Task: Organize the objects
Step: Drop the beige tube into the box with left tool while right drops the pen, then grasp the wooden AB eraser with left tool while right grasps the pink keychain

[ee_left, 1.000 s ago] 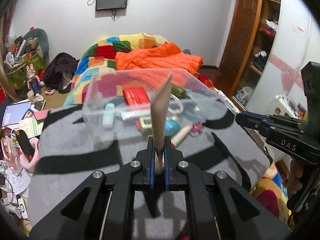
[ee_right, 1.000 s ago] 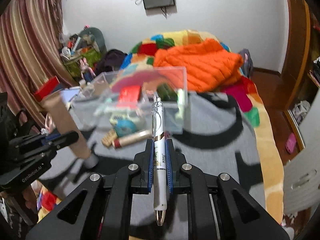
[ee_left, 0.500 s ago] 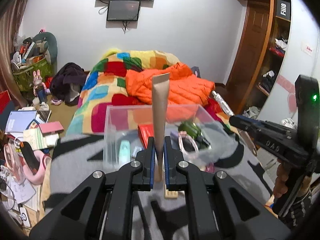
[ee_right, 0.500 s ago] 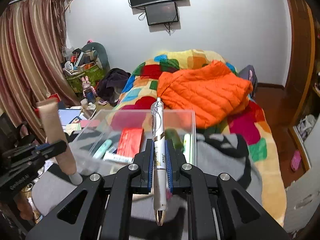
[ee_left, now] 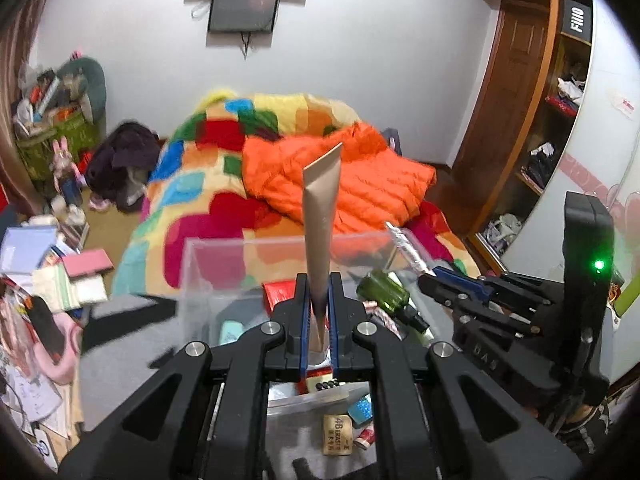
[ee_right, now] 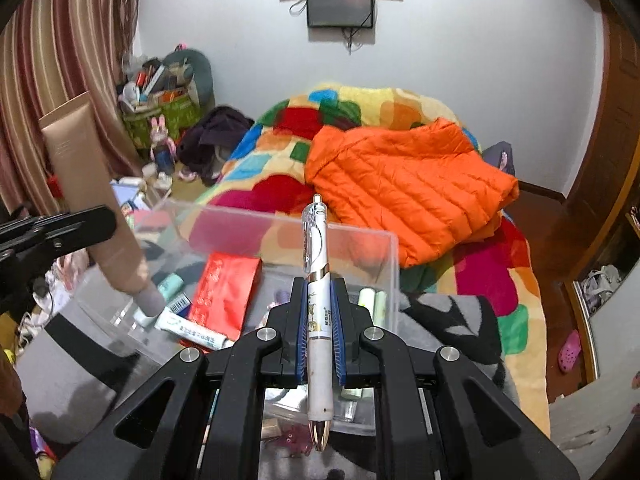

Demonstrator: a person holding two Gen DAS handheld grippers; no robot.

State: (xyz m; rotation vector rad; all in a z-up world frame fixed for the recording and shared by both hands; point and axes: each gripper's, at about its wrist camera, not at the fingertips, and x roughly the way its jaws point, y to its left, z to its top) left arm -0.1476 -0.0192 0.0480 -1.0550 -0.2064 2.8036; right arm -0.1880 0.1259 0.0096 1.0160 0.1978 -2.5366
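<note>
My left tongs (ee_left: pixel 318 320) are clenched on a tan cosmetic tube (ee_left: pixel 320 232), gripped low near its cap end, the flat crimped end standing up. In the right view the tube (ee_right: pixel 86 184) hangs cap down over the left part of the clear plastic box (ee_right: pixel 394 264). I judge it light and soft: it gives under the pads, so holding it at the firmer shoulder near the cap is best, and its smooth skin may slip.

My right tongs (ee_right: pixel 318 332) are clamped on a white pen (ee_right: pixel 318 312) around its barrel, clip end forward, tip toward me. It looks stiff, light and slick, and the middle of the barrel seems the right hold.

The box sits on a grey and black blanket (ee_right: pixel 452 320) at the near end of the bed. Inside lie a red packet (ee_right: pixel 224 296), small tubes and, in the left view, a green bottle (ee_left: pixel 382 292).

My own tongs cover the near part of the box. The clear walls blur what lies behind them, and the small things on the bottom are hard to name.
</note>
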